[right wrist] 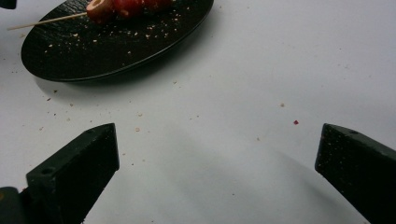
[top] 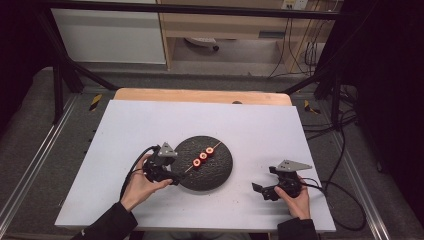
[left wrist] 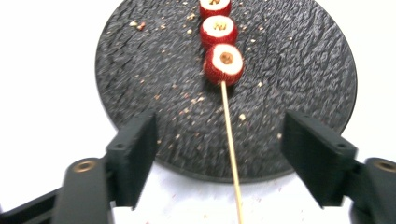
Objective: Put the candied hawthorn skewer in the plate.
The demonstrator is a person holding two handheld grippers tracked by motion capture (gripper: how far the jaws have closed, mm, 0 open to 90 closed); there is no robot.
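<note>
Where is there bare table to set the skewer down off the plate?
The white table is bare beyond the plate toward the far edge, and between plate and right gripper. It is crowded at the plate's near-left rim, where the open left gripper straddles the skewer stick.

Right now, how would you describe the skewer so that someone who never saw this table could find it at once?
Look at the white table, then at the round black plate near its middle. The skewer lies across that plate: a thin wooden stick through three red rounds with pale centres, its bare end passing over the rim between the open left gripper.
</note>
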